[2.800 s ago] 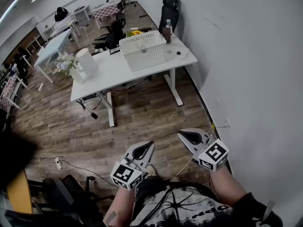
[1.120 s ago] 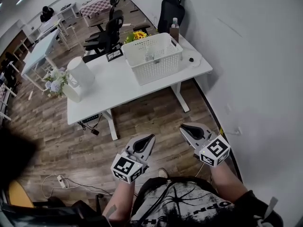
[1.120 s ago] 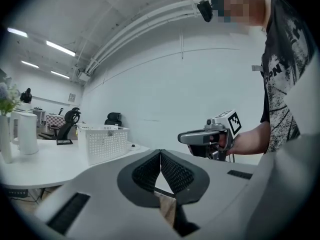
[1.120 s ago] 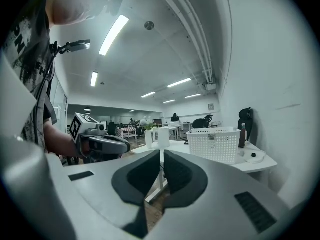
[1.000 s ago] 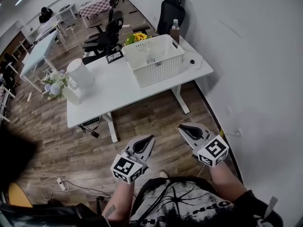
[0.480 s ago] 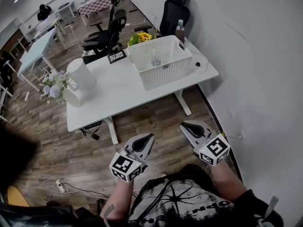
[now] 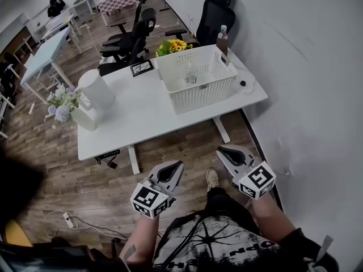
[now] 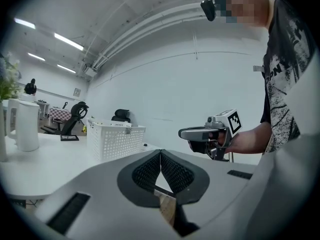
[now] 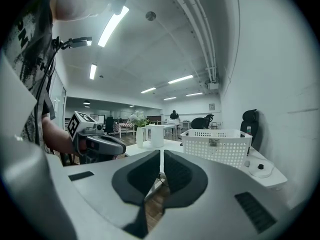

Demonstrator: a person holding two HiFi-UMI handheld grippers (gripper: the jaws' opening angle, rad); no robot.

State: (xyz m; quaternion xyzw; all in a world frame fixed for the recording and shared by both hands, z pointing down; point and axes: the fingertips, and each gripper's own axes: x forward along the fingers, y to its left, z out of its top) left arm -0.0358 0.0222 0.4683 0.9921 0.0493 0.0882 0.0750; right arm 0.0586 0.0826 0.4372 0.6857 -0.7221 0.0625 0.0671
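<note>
Two grippers in hand, left gripper and right gripper, carried low and level above the wood floor, side by side; probably so because nothing lies within reach. Pressed together at the jaws on both sides, pinching nothing. Nearest: white basket toward the right end of the white desk, well apart from either tip. Inside it, a small clear bottle; anything else screened by the perforated wall. Behind, black office chair, lower part hidden by the desk.

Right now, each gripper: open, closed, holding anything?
Left gripper: closed, fingers touching, holding nothing.
Right gripper: closed but for a thin slit between the fingers, holding nothing.
</note>
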